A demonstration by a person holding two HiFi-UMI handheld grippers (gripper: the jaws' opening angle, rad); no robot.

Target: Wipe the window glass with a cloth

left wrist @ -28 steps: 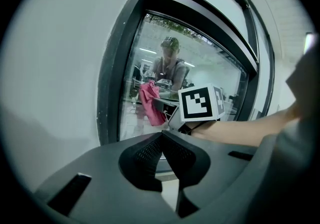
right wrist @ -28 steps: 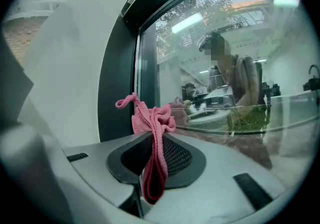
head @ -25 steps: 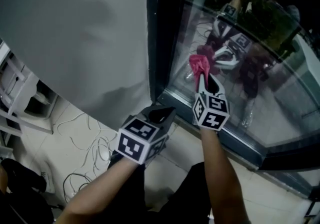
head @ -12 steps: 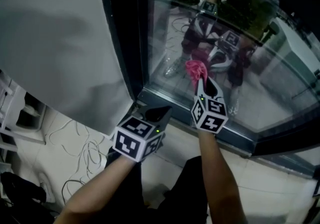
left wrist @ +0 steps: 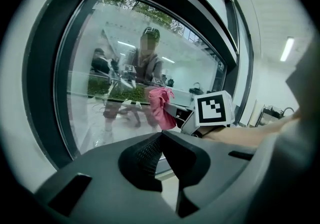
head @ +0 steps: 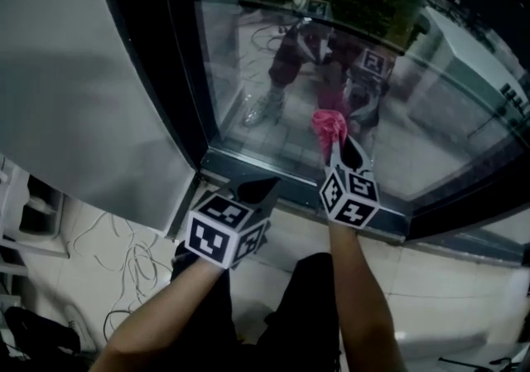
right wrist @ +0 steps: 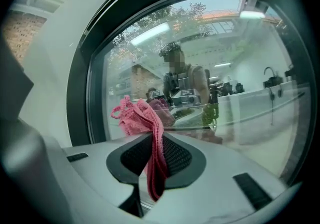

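Since the pink cloth (head: 329,123) sits bunched at the tip of the right gripper (head: 338,143), low on the window glass (head: 248,64), the wiping looks to be under way rather than finished. No streak or cleaned patch shows on the pane, so how much is done cannot be read. The right gripper's jaws are closed on the cloth, a fold of it hanging down between the pads and the loose bulk standing above them. The cloth's dim reflection lies right behind it (so it is at the glass or just off it; which, I cannot tell).

The left gripper (head: 263,189) has its jaws pressed together with nothing between them, and it hangs low beside the bottom rail (head: 273,173) of the frame, apart from the glass.

For room, the pane runs wide and free up and to the right of the cloth, and most of it seems left to cover. The dark upright of the frame (head: 137,55) bounds it on the left, well apart from the cloth, with the grey wall (head: 58,105) beyond. The bottom rail lies just under the cloth, so a downward stroke would soon meet that edge. Loose cables (head: 132,250) lie on the floor by the left arm.
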